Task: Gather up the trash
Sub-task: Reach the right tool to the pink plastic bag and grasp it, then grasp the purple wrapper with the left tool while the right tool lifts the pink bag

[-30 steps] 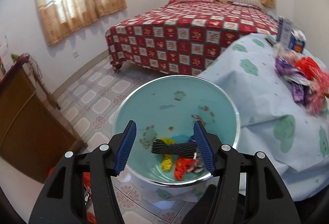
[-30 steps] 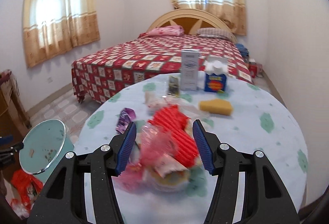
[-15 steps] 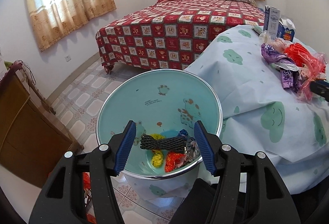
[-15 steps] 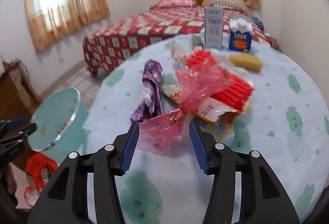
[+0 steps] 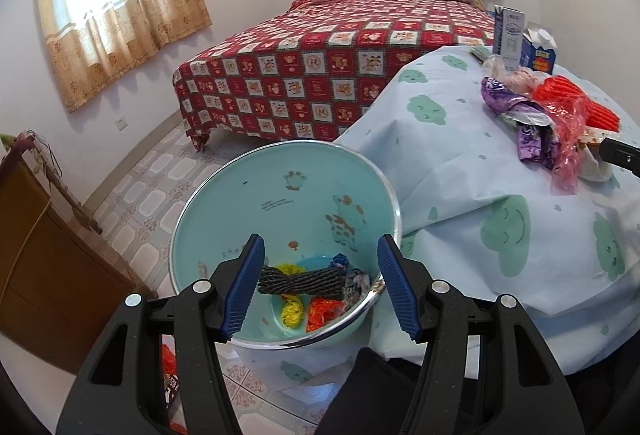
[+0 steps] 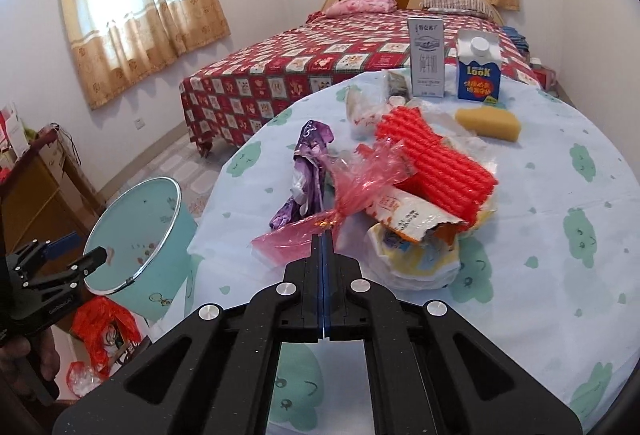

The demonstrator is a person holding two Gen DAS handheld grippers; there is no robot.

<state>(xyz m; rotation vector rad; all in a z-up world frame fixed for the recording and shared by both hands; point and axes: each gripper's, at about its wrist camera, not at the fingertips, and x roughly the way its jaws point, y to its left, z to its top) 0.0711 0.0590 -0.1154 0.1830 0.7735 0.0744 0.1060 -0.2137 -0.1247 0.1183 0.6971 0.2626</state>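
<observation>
Only writing I can actually read is "LOOK" on the blue and white gable-top carton (image 6: 479, 69) at the back of the tabletop (image 6: 560, 195), standing just beside a tall grey-white drink carton (image 6: 427, 57) whose print is too small to make out; there's also red lettering on the torn orange and white snack packet (image 6: 404, 217), not legible. The right tongs (image 6: 325, 235) reach forward low over the cloud-print blue cloth, blue pads pressed together on the tail of a crinkly pink-red cellophane wrapper (image 6: 360, 183), which lies on the tabletop against the trash pile: a purple foil wrapper (image 6: 306, 163), a red ribbed foam sleeve (image 6: 436, 159) and a yellow sponge wedge (image 6: 489, 118) further back. The left tongs (image 5: 320, 289) are spread wide and empty, pointing down into the mouth of a teal plastic waste bin with a metal rim (image 5: 280, 203), which stands tilted beside the table edge. Inside it sit a dark braided rope bundle (image 5: 300, 280), a yellow scrap (image 5: 291, 309) and an orange scrap (image 5: 325, 315).
</observation>
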